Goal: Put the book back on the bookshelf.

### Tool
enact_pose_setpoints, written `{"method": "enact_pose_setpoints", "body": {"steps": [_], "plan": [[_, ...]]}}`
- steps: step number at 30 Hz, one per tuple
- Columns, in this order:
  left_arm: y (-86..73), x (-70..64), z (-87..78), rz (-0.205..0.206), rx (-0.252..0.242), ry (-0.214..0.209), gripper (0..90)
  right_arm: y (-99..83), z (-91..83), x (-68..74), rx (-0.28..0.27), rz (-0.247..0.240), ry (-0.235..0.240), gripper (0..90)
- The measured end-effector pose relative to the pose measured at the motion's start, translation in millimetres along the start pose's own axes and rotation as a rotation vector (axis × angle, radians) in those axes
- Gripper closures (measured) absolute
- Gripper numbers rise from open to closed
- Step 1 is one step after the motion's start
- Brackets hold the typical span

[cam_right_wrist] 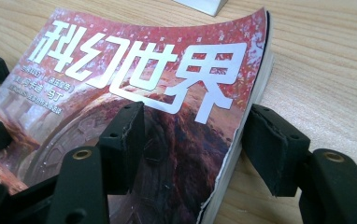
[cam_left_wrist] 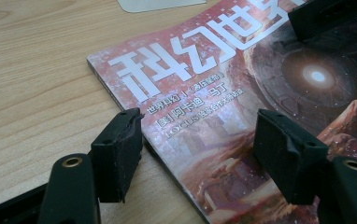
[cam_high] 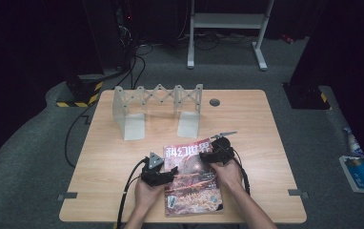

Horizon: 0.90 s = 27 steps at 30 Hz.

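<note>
Both grippers spread open astride the magazine's long edges

The left gripper [cam_left_wrist: 197, 154] had its fingers [cam_left_wrist: 118, 154] parted across the magazine's [cam_high: 192, 176] spine edge, one on bare wood and one over the cover; the right gripper [cam_right_wrist: 193, 151] stood likewise open astride the opposite, page-side edge, nothing pinched by either. The magazine lay flat on the worktop [cam_high: 108, 143], in front of the grey folding rack [cam_high: 158, 107] and nearer the person. It looked light and floppy, its glossy cover probably slippery and its top edge already curling. The spine seemed the stiffest hold; the loose page edge would likely fan or tear, so pinching the full thickness at both sides should keep it from sagging.
</note>
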State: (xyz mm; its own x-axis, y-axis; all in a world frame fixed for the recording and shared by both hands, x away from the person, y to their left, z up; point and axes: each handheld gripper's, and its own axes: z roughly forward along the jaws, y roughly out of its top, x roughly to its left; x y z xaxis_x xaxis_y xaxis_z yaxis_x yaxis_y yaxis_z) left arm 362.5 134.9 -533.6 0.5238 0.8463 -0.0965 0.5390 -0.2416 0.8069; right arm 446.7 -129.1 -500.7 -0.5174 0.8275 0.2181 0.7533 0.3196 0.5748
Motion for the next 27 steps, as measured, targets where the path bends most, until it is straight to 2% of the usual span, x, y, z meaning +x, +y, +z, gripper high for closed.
{"method": "enact_pose_setpoints", "body": {"steps": [7, 10, 14, 19, 23, 27], "plan": [[0.2, 0.3, 0.4, 0.000, -0.001, 0.003, 32.8, 2.6, 0.9, 1.0, 0.020, 0.010, 0.000, 37.9], [0.2, 0.2, 0.3, -0.001, -0.001, 0.003, 32.8, 7.0, 1.1, 2.1, 0.051, 0.007, -0.007, 37.5], [0.1, 0.1, 0.3, 0.000, -0.001, 0.004, 32.9, 7.5, 1.4, 1.9, 0.050, 0.003, -0.018, 34.5], [0.1, -0.2, 0.6, -0.004, -0.004, 0.005, 32.9, 7.7, 5.5, 0.3, 0.063, 0.022, -0.015, 29.4], [0.0, -0.4, 0.8, -0.009, -0.004, 0.004, 32.9, 10.0, 8.2, 4.1, 0.068, -0.004, -0.032, 28.1], [0.1, -0.4, 0.9, -0.008, -0.003, 0.004, 33.0, 9.7, 8.2, 4.3, 0.065, -0.001, -0.031, 28.8]]}}
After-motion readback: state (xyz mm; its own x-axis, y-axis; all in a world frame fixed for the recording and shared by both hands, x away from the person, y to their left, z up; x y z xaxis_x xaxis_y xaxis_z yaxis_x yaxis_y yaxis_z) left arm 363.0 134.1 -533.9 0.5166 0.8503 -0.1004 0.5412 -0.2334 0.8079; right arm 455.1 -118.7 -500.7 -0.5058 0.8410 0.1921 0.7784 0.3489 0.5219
